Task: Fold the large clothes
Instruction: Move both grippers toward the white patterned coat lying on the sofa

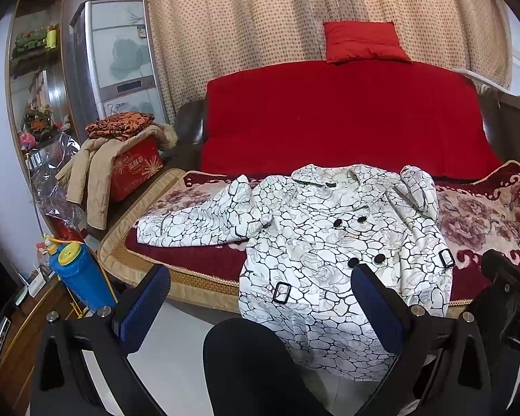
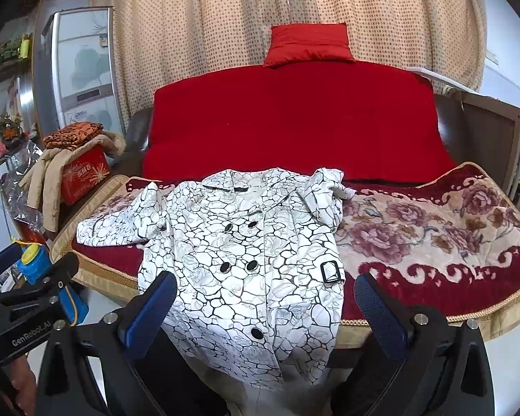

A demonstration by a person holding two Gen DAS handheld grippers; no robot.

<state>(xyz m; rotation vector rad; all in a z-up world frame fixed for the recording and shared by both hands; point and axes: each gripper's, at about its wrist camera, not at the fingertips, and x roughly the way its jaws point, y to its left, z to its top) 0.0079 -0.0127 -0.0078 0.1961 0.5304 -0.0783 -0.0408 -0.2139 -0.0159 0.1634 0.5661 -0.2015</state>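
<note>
A white coat [image 1: 332, 242] with a black crackle pattern, black buttons and buckles lies face up on the sofa seat; its hem hangs over the front edge onto my knees. One sleeve [image 1: 197, 222] is spread out to the left; the other is bunched by the right shoulder [image 2: 329, 187]. It also shows in the right wrist view [image 2: 246, 256]. My left gripper [image 1: 260, 305] is open and empty in front of the hem. My right gripper [image 2: 263, 312] is open and empty, just short of the hanging hem.
The sofa has a floral red blanket [image 2: 433, 235], a red back cushion [image 1: 343, 118] and a small red pillow [image 1: 364, 41]. At the left stand a red box [image 1: 135, 170] with piled clothes, a blue bottle [image 1: 79, 277] and a tall cabinet [image 1: 118, 59]. My dark knee [image 1: 246, 364] is below.
</note>
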